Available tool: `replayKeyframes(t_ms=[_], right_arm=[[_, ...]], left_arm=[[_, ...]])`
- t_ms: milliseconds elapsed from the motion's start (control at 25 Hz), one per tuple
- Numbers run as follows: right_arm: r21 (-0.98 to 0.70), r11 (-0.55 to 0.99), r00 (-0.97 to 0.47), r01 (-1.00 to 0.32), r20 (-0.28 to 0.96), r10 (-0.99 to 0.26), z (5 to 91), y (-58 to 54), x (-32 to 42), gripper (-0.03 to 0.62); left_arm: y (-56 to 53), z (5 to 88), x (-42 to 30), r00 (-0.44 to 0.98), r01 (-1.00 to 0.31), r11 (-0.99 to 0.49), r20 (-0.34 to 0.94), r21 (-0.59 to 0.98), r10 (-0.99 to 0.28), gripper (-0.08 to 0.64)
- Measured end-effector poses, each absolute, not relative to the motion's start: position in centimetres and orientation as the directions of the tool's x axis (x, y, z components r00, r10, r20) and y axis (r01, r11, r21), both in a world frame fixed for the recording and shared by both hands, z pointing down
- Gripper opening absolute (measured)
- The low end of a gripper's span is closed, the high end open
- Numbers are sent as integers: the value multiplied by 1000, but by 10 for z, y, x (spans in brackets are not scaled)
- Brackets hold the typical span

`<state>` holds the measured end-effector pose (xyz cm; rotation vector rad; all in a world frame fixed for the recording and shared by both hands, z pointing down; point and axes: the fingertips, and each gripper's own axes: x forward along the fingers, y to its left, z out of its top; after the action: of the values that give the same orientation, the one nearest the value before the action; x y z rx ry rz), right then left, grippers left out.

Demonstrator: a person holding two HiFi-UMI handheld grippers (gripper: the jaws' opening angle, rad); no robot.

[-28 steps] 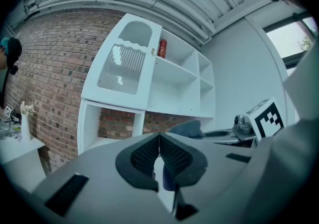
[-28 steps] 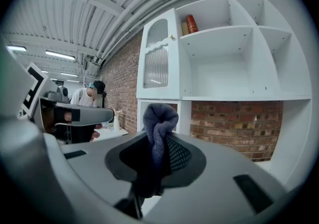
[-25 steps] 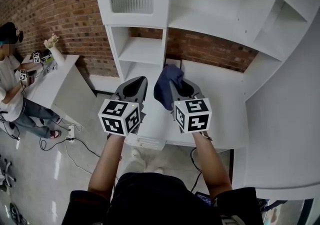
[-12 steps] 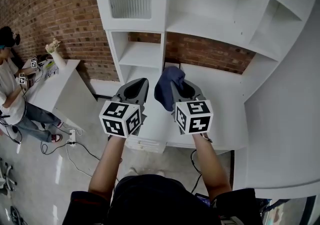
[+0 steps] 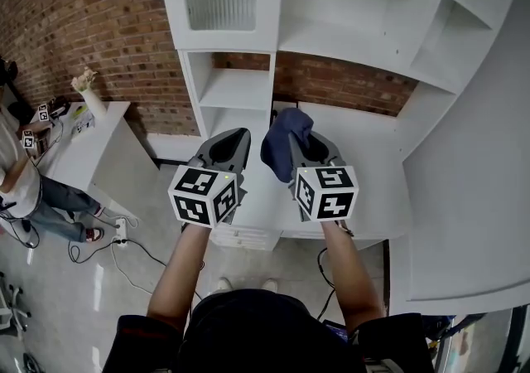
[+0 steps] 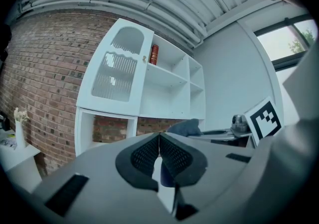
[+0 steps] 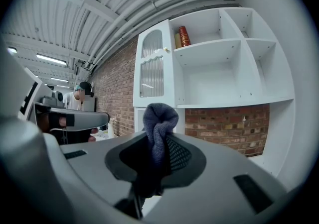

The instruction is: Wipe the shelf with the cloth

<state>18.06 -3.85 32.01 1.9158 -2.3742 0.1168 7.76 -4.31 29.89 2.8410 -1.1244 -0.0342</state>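
My right gripper (image 5: 296,136) is shut on a dark blue cloth (image 5: 284,142), which bunches up above its jaws (image 7: 160,123). It hangs in the air in front of the white shelf unit (image 5: 331,36), above the low white counter (image 5: 364,164). My left gripper (image 5: 234,138) is beside it on the left, shut with nothing between its fingers; the left gripper view shows its pads (image 6: 147,154) touching at the tip. The cloth (image 6: 185,128) also shows past the left jaws. The shelf (image 7: 227,44) has open compartments and a ribbed glass door (image 7: 152,71).
A red can (image 7: 184,36) stands on the top shelf (image 6: 154,54). A red brick wall (image 5: 91,15) is behind the unit. At the far left a person (image 5: 21,185) sits by a white table (image 5: 83,135) with a vase. Cables and a power strip (image 5: 116,226) lie on the floor.
Both grippers have drifted slightly right and up with the cloth still held. The person at the left has slid towards the edge of the view.
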Motion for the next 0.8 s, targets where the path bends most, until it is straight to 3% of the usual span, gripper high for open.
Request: replayKeyframes(t_ms=[800], right_arm=[[-5, 151, -151, -988, 91, -984, 306, -21, 133, 83]], left_arm=[[-31, 290, 34, 776, -629, -773, -1, 77, -631, 17]])
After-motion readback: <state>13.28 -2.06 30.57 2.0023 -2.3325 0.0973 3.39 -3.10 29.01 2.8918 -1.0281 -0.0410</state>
